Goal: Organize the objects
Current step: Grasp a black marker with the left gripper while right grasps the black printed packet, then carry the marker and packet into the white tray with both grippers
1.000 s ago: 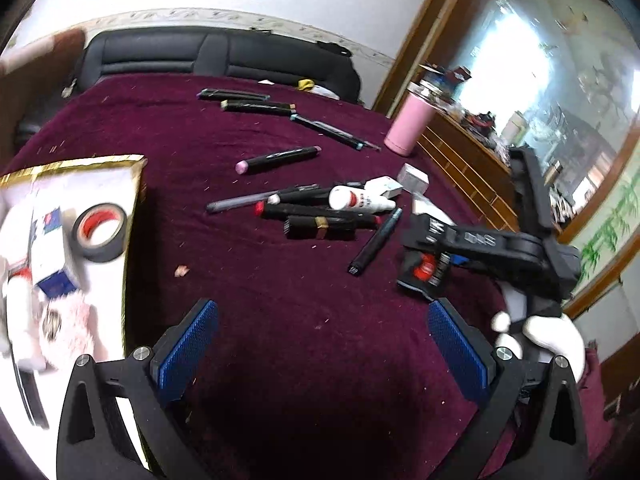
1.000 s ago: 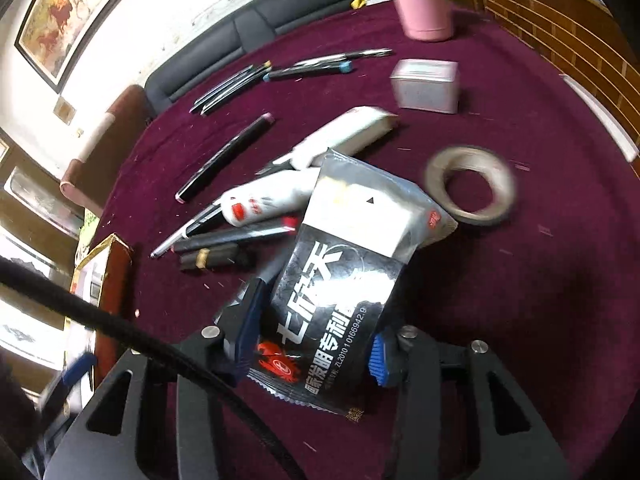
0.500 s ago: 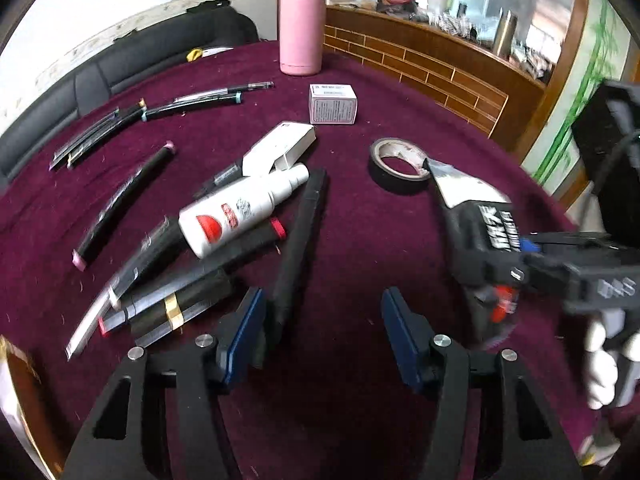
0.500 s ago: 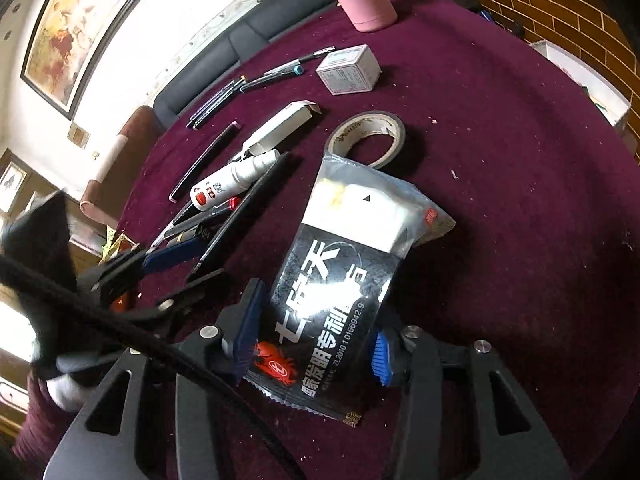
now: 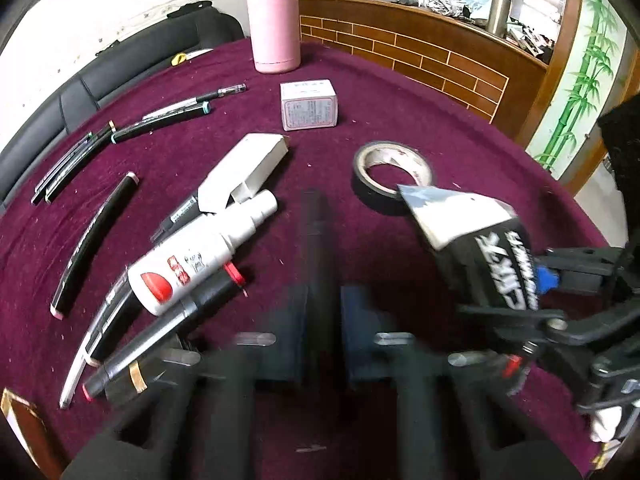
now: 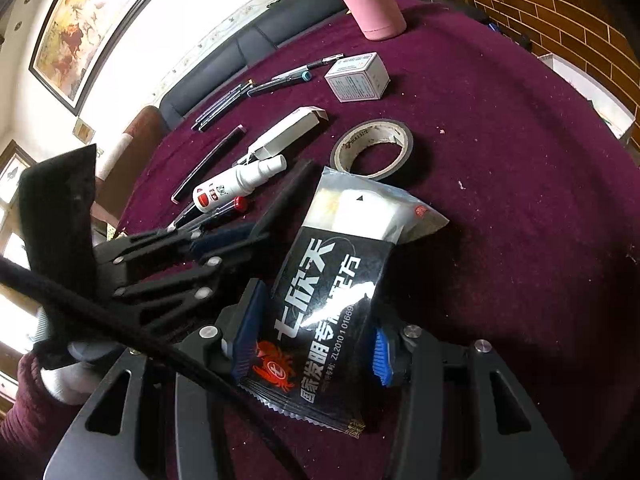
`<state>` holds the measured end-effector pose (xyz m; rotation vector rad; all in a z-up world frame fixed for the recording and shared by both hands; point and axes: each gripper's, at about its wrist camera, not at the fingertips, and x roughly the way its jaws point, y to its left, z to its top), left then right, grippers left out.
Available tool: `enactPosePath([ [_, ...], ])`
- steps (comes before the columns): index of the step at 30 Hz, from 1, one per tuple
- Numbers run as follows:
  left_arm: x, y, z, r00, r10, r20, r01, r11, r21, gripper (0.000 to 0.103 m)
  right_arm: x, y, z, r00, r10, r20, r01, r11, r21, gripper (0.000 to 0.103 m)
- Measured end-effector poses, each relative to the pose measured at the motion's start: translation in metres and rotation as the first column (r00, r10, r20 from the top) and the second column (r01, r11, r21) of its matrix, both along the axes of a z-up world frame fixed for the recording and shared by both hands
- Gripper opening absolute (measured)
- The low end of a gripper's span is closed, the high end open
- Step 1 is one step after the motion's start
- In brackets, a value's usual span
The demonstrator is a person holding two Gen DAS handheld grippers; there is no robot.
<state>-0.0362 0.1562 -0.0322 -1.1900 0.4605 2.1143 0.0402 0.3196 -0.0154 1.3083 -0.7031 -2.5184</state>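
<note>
Between the left gripper (image 5: 323, 320) fingers sits a long black marker (image 5: 316, 240), pads clenched on its near end, barrel pointing straight ahead along the maroon counter (image 5: 400, 120); fingers just closed onto it, view slightly blurred. Right gripper (image 6: 312, 340) fingers are clamped on a black-and-clear sachet (image 6: 332, 280) with white print and a red crab logo, gripped at its lower half, clear end sticking out forward and up. Just ahead of the sachet tip: black tape roll (image 6: 372, 148) flat on the counter, just beyond the marker's far end. Left of the left fingers: white spray bottle (image 5: 200, 256) with red label, lying on its side, near the marker but apart from it; a heap of dark pens (image 5: 160, 320) under and beside it. Beyond the bottle: open white carton (image 5: 244, 168), touching the bottle's nozzle end. Farther ahead: small white box (image 5: 309, 105), then pink flask (image 5: 273, 20) upright at the counter's far edge. Far left: single black pen (image 5: 96, 240), more pens (image 5: 120, 132) fanned out, well apart from both grippers
</note>
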Motion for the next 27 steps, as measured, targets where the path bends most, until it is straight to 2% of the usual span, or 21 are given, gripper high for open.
enactPosePath([
  [6,0.024,-0.025,0.009,0.998,0.052,0.020,-0.053,0.997,0.057,0.011,0.003,0.002,0.001,1.000,-0.009,0.006,0.009,1.000,-0.018,0.043],
  [9,0.038,-0.044,0.019,0.996,0.083,0.038,-0.087,0.988,0.126,0.011,0.008,0.001,0.003,1.000,-0.009,0.005,0.009,0.999,-0.052,0.043],
  [15,0.070,-0.077,0.040,0.991,0.122,0.054,-0.132,0.962,0.237,0.011,0.022,-0.020,0.018,0.999,0.040,-0.020,-0.041,0.998,-0.052,0.043],
  [19,0.092,-0.110,0.051,0.984,0.163,0.075,-0.179,0.929,0.325,0.011,0.032,-0.043,0.030,0.995,0.092,-0.042,-0.094,0.994,-0.047,0.043],
  [23,0.109,-0.148,0.060,0.971,0.229,0.074,-0.240,0.894,0.378,0.011,0.036,-0.070,0.041,0.986,0.158,-0.056,-0.160,0.986,-0.051,0.043],
  [27,0.122,-0.200,0.064,0.940,0.331,0.078,-0.334,0.851,0.406,0.011,0.036,-0.104,0.049,0.969,0.239,-0.063,-0.243,0.968,-0.059,0.044],
])
